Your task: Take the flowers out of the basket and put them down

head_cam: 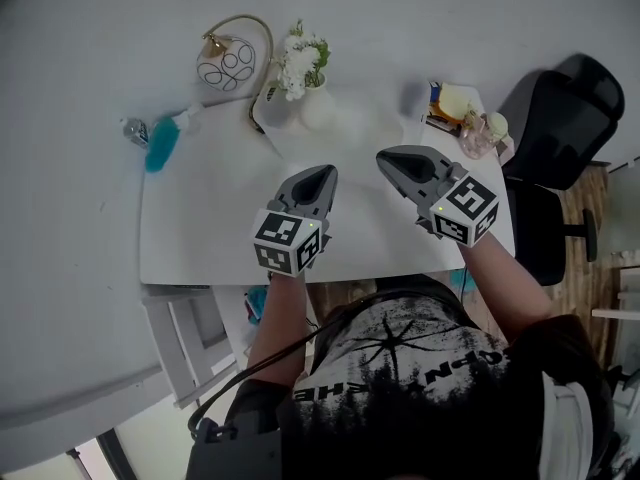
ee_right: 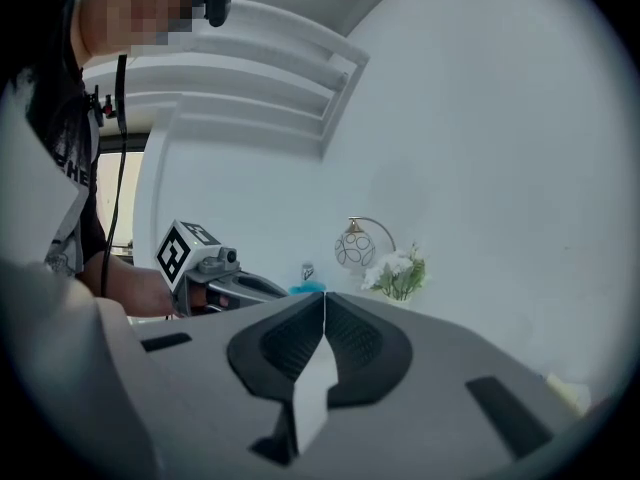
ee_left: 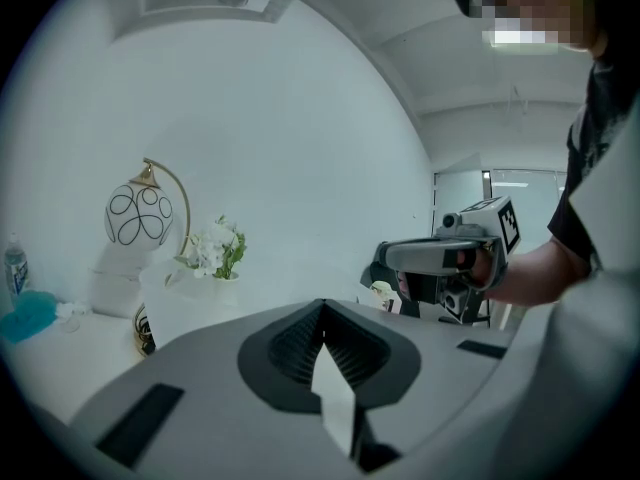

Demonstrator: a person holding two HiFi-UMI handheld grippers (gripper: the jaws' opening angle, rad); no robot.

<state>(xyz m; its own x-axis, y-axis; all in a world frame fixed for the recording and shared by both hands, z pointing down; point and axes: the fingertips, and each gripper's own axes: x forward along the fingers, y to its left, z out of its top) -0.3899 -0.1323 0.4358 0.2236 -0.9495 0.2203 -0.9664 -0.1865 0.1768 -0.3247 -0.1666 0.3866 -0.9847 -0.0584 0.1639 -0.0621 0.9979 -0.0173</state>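
While both tools hang above the white table, the head view shows the flowers standing in the white basket. The left gripper and right gripper are near the basket, not touching it. In the left gripper view, the jaws are pressed together and empty, right of the basket. In the right gripper view, the jaws are also together and empty, with the flowers beyond them.

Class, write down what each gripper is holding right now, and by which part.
Nothing is held. The left gripper and the right gripper both have their jaws closed on nothing, short of the flowers.
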